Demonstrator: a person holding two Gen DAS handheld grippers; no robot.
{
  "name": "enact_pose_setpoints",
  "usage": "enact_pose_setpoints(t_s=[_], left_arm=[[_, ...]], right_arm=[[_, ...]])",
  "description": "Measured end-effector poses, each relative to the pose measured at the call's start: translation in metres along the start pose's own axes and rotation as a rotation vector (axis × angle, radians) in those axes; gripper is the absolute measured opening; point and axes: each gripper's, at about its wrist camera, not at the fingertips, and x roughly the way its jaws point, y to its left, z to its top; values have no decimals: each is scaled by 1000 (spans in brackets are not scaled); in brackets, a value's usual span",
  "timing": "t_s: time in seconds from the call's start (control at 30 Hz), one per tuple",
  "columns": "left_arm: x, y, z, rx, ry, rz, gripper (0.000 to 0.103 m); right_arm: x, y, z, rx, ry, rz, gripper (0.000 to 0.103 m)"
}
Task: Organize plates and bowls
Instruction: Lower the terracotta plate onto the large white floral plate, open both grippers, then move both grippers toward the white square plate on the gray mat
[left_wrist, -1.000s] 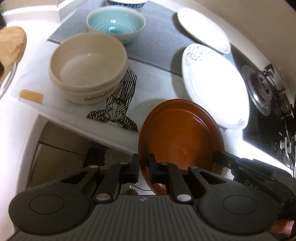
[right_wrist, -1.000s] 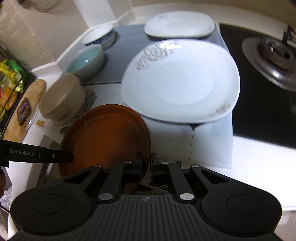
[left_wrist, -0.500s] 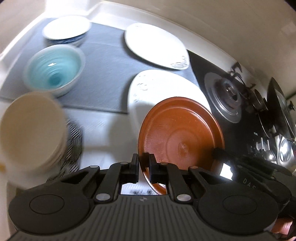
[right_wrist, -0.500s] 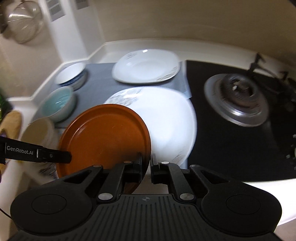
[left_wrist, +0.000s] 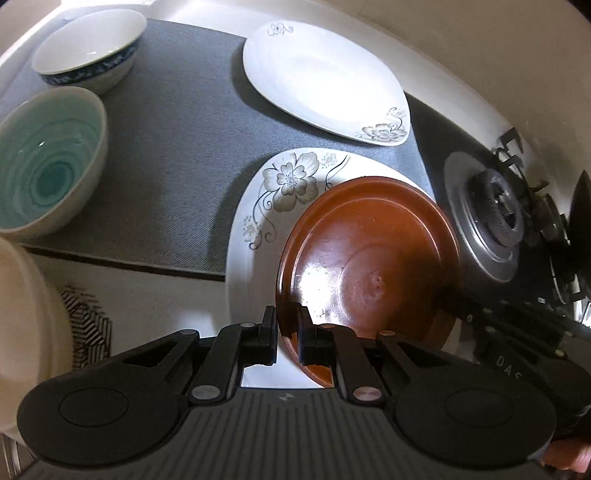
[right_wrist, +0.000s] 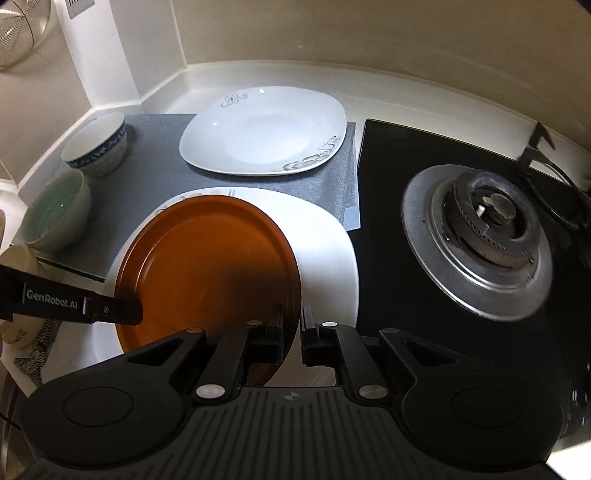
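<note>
A brown round plate (left_wrist: 369, 266) is held over a white flowered plate (left_wrist: 258, 206) that lies half on the grey mat (left_wrist: 177, 147). My left gripper (left_wrist: 288, 332) is shut on the brown plate's near left rim. My right gripper (right_wrist: 293, 332) is shut on the opposite rim of the brown plate (right_wrist: 207, 266). I cannot tell whether the brown plate touches the white plate (right_wrist: 325, 243) under it. A second white plate (right_wrist: 258, 133) lies at the back of the mat.
A teal bowl (left_wrist: 44, 166) and a blue-patterned bowl (left_wrist: 85, 48) stand on the mat's left side. A cream bowl (left_wrist: 22, 314) sits at the left edge of the counter. The gas burner (right_wrist: 476, 240) and black hob are to the right.
Both grippers carried the brown plate from the counter's front edge, by the cream bowl, to above the flowered white plate. The bowls slid to the left of both views.
</note>
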Motion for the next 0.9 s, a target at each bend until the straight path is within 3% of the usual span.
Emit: enact_pose_setpoints(t_s=[0.27, 0.3, 0.33, 0.37, 0.4, 0.43, 0.5, 0.63, 0.9], left_arm=[[7, -11, 8, 22, -13, 52, 11], [5, -12, 7, 32, -27, 67, 16], [2, -13, 7, 45, -42, 76, 20], [-2, -14, 5, 51, -55, 82, 40], [-7, -14, 4, 51, -71, 76, 55], [-13, -14, 3, 48, -88, 63, 62], [-23, -17, 0, 49, -121, 76, 93], [-40, -23, -8, 100, -203, 84, 102], [-74, -1, -26, 73, -277, 97, 103]], right_arm=[[22, -14, 6, -1, 64, 35, 13], [22, -14, 7, 3, 68, 43, 14], [22, -14, 7, 6, 70, 43, 23], [21, -13, 8, 0, 66, 41, 40], [19, -12, 8, -8, 58, 35, 48], [15, -10, 8, -14, 40, 29, 58], [5, -8, 9, -40, -4, 13, 69], [-11, -2, 13, -70, -58, -19, 80], [-38, 23, 4, -36, -52, -21, 86]])
